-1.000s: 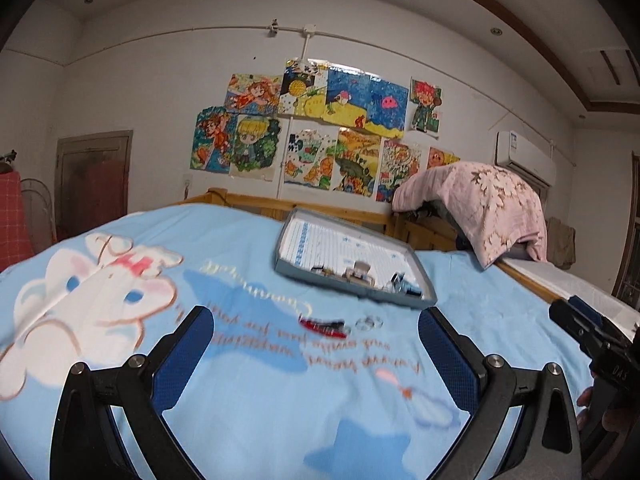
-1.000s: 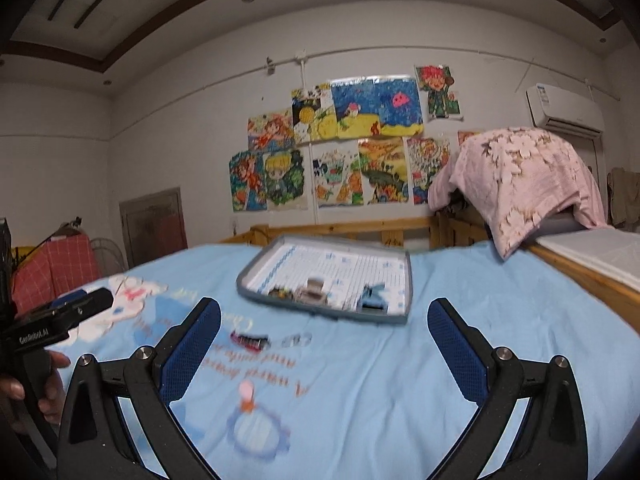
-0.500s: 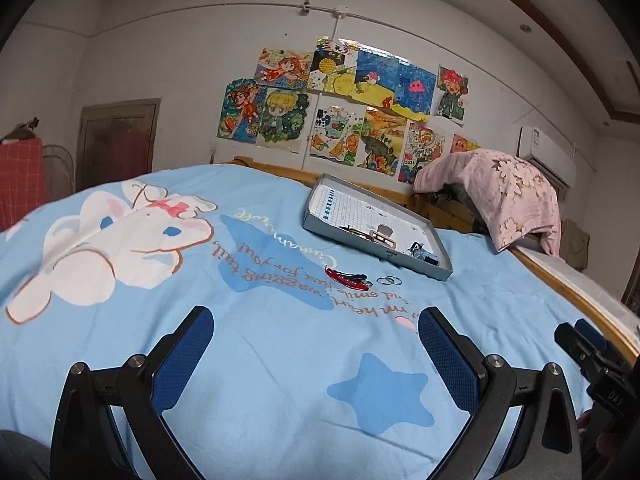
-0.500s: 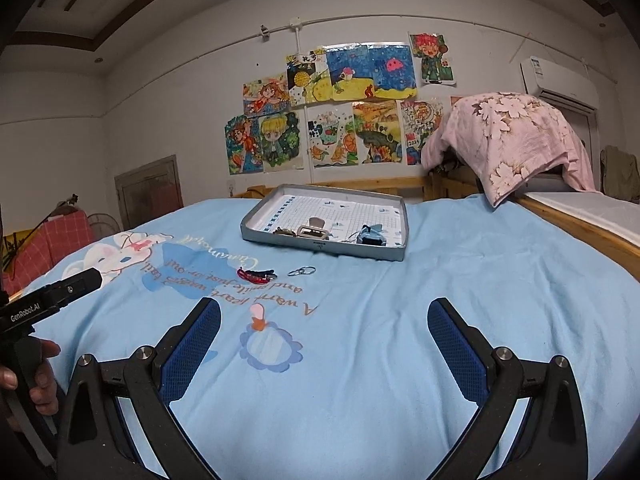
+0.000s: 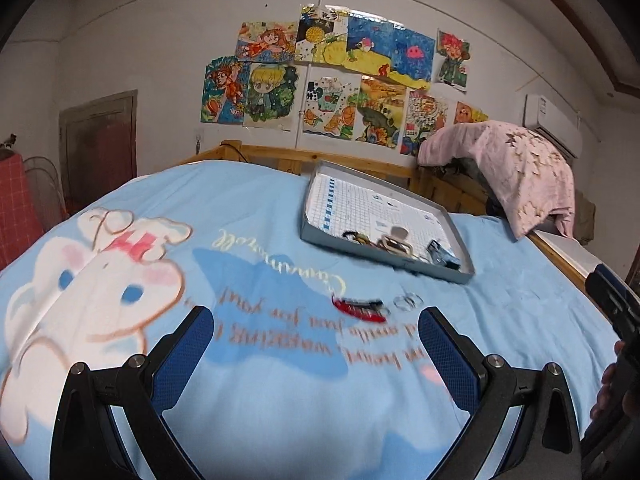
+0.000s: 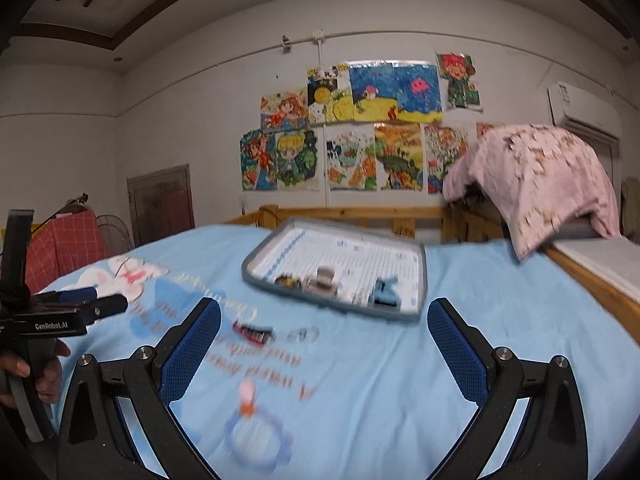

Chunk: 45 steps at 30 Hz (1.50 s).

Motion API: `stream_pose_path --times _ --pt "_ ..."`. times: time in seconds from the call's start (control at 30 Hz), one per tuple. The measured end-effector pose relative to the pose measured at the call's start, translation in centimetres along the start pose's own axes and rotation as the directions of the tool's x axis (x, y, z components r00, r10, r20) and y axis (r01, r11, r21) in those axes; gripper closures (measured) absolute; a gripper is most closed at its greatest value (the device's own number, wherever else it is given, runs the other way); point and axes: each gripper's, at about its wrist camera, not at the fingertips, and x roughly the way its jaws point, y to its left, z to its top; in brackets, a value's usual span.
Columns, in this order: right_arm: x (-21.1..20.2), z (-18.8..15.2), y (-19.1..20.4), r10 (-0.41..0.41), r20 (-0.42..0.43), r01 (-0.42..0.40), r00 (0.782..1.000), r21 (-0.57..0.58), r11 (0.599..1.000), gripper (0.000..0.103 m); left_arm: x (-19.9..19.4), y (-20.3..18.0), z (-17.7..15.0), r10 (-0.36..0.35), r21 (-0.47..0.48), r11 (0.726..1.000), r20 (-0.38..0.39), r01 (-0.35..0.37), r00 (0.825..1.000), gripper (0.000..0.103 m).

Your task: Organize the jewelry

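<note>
A grey tray (image 5: 460, 236) (image 6: 421, 276) with a white grid lining lies on the blue bedspread and holds several small jewelry pieces near its front edge. On the spread in front of it lie a red and black hair clip (image 5: 360, 307) (image 6: 253, 331) and a clear ring-shaped piece (image 5: 408, 301) (image 6: 303, 334). My left gripper (image 5: 316, 354) stands open above the spread, short of the clip, nothing between its blue pads. My right gripper (image 6: 324, 346) is open too, empty, with the clip and the clear piece just beyond its pads. Both now views are motion-blurred.
A wooden bed rail (image 5: 360, 160) runs behind the tray, with a pink blanket (image 5: 516, 168) draped at the right. A hand holds the other gripper at the left edge of the right wrist view (image 6: 48, 320). Drawings cover the wall.
Both cameras have dropped lower and nearer to the bedspread since half a second ago; the tray and clip look larger. Both grippers stay open and nothing on the bed has moved.
</note>
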Motion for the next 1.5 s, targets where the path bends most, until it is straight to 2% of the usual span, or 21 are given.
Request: stream_pose_path --times 0.13,0.23,0.43,0.53,0.6,0.63,0.8,0.87,0.97,1.2,1.4,1.5 --pt "3.6 0.8 -0.6 -0.014 0.037 0.014 0.999 0.001 1.0 0.001 3.4 0.2 1.5 0.009 -0.006 1.0 0.012 -0.009 1.0 0.0" --pt "6.7 0.7 -0.5 0.009 0.044 -0.009 0.999 0.004 1.0 0.001 5.9 0.1 2.3 0.009 -0.018 1.0 0.022 -0.008 1.0 0.0" --pt "12.3 -1.4 -1.3 0.074 -0.05 -0.071 0.996 0.057 0.996 0.002 9.8 -0.4 2.0 -0.025 0.008 1.0 0.003 0.025 1.0 0.0" --pt "14.2 -2.8 -1.6 0.096 -0.096 -0.089 0.991 0.07 0.994 0.002 11.4 -0.5 1.1 -0.04 0.042 0.998 -0.031 0.041 0.999 0.007" --pt "15.4 -3.4 -1.8 0.102 -0.12 -0.092 0.988 0.086 0.992 0.003 12.3 -0.5 0.7 -0.061 0.038 0.997 -0.062 0.063 0.996 0.017" --pt "15.9 -3.7 -1.8 0.105 -0.127 -0.094 0.986 0.091 0.991 0.005 12.9 -0.4 0.5 -0.084 0.022 0.996 -0.081 0.086 0.993 0.02" --pt "18.0 -4.8 -1.4 0.135 -0.167 -0.119 0.977 0.1 0.988 0.025 14.7 0.4 -0.4 -0.169 -0.044 0.985 -0.141 0.164 0.976 0.049" --pt "18.6 -5.2 -1.1 0.147 -0.187 -0.131 0.971 0.093 0.987 0.037 15.6 0.7 -1.0 -0.199 -0.069 0.979 -0.169 0.19 0.965 0.057" --pt "19.5 -5.9 -0.6 0.171 -0.227 -0.157 0.959 0.079 0.984 0.048 16.7 1.2 -1.7 -0.232 -0.105 0.971 -0.2 0.215 0.952 0.063" --pt "20.6 -7.0 0.1 0.202 -0.289 -0.19 0.936 0.068 0.979 0.049 18.5 0.8 -2.9 -0.269 -0.109 0.962 -0.264 0.249 0.926 0.065" --pt "22.3 -8.0 0.6 0.217 -0.368 -0.206 0.904 0.07 0.976 0.05 19.5 -0.1 -3.3 -0.256 -0.076 0.967 -0.312 0.245 0.915 0.065" --pt "22.9 -8.3 1.1 0.226 -0.406 -0.219 0.885 0.065 0.974 0.058 19.6 -0.4 -3.4 -0.248 -0.062 0.968 -0.32 0.241 0.914 0.068"
